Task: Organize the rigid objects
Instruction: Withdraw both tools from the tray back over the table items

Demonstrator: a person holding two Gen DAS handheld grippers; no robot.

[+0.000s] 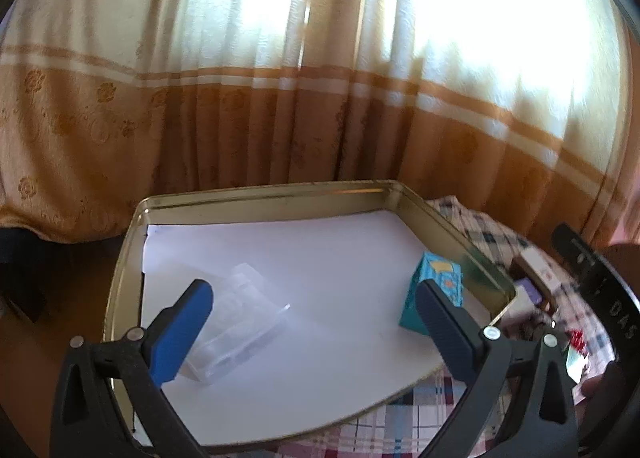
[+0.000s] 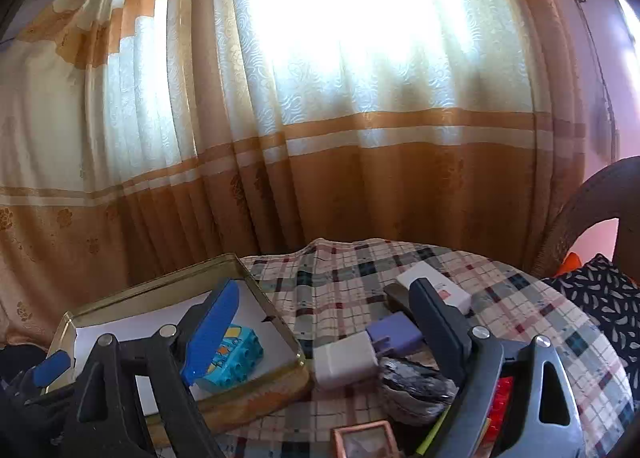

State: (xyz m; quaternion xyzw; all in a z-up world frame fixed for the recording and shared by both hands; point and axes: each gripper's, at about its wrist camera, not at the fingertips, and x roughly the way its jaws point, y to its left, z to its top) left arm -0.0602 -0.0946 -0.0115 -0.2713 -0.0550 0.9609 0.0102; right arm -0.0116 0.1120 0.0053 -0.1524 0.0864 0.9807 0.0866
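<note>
A gold metal tray [image 1: 124,266] lined with white paper sits on the checked tablecloth. In it lie a clear plastic box [image 1: 236,330] at the left and a teal toy brick [image 1: 438,286] at the right wall. My left gripper [image 1: 316,324] hovers open over the tray, with nothing between its fingers. My right gripper [image 2: 324,334] is open above the cloth, over a white charger [image 2: 344,364], a purple box [image 2: 396,334] and a dark crumpled lump [image 2: 416,382]. The right wrist view also has the tray [image 2: 280,332] and the teal brick [image 2: 236,358] at its left.
On the cloth lie a white box [image 2: 436,284], a small copper-framed picture [image 2: 364,442] and a red brick [image 2: 504,406]. An orange and cream curtain [image 2: 360,177] hangs close behind the table. A wicker chair back [image 2: 592,209] and a dark patterned cushion [image 2: 600,294] stand at the right.
</note>
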